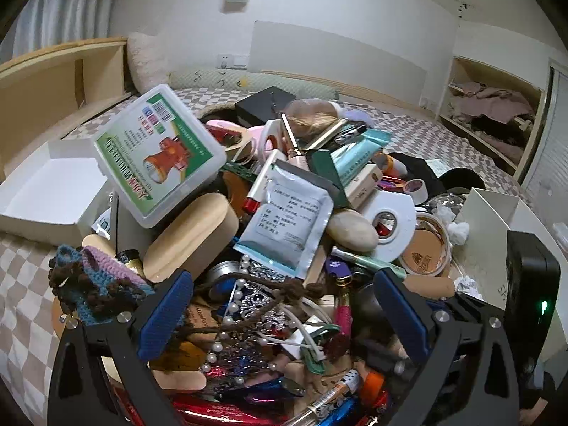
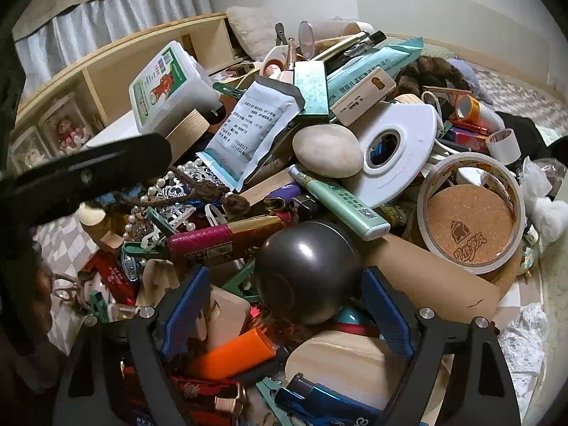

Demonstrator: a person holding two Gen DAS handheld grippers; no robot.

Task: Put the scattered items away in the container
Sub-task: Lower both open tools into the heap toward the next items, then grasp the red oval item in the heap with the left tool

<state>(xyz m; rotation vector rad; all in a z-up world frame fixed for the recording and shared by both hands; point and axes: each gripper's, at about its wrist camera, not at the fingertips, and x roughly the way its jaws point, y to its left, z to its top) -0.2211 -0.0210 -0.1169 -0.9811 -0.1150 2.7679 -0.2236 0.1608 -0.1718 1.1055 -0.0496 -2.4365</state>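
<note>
- Showing the heap of scattered items (image 1: 301, 195) piled on the checkered bedsheet (image 1: 21, 284); not lying inside any box in view.
- Flanking the heap, a white open box (image 1: 46, 191) on the left gripper's side, its visible interior bare; a second white box (image 1: 497, 220) at the far right edge of the left wrist view; cannot tell which one serves as the container.
- Left gripper (image 1: 282, 284): fingers spread wide, pinching nothing; held low over the near slope of the heap; brown yarn cord (image 1: 269, 291) running crosswise through the gap, from lower left to upper right, over a pearl-trimmed tiara (image 1: 248, 301).
- Right gripper (image 2: 285, 277): fingers likewise spread, closed on nothing; dark round object (image 2: 305, 266) sitting straight ahead, squarely between the two blue pads (image 2: 387, 305); contact with either pad not resolvable.
- Governing relation: dark round object centred in the right gripper's gap and far nearer to it than to the left; nearly spherical from this angle, so no long axis to align against; probably graspable by closing alone, though liable to slip on its glossy curve.
- Risk, as judged: loose neighbours such as the pale green tube (image 2: 337, 202) resting against the object and likely to shift on lifting.
</note>
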